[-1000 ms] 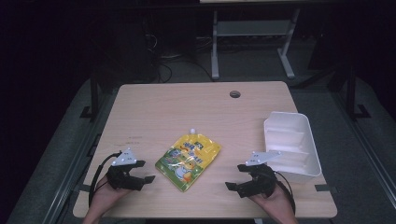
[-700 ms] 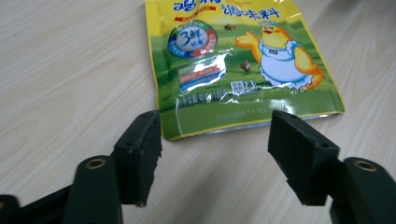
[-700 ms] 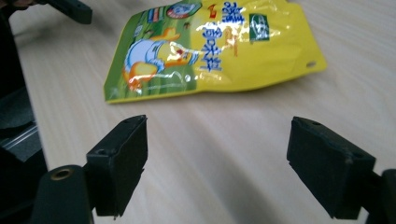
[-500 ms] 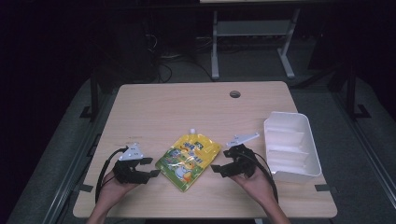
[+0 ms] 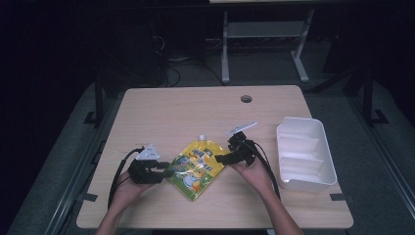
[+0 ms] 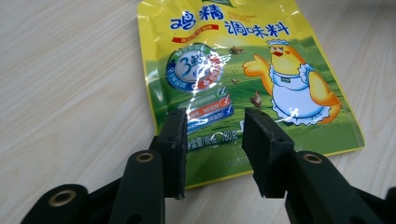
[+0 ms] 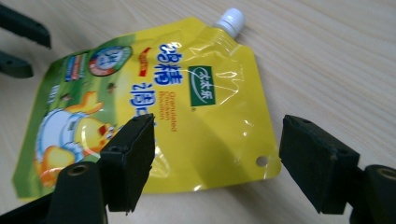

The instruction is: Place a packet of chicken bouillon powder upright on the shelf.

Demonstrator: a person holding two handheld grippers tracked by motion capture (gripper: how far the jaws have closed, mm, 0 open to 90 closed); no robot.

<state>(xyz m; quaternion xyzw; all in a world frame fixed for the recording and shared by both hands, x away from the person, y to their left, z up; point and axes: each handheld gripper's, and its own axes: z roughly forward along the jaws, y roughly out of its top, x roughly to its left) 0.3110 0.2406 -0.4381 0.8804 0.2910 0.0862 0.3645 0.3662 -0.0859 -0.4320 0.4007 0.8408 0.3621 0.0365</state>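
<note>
Down at the pads, the left gripper [image 6: 212,140] has just been narrowing over the bottom edge of the pouch [image 5: 195,169], not yet pressing; the right gripper [image 7: 217,161] gapes wide at its upper corner. Glossy yellow-green foil, flat on the wood-grain table [image 5: 195,112], white spout [image 5: 200,137] pointing away.

High overhead view; two close tool views sharing the pouch [image 5: 195,166]
</note>
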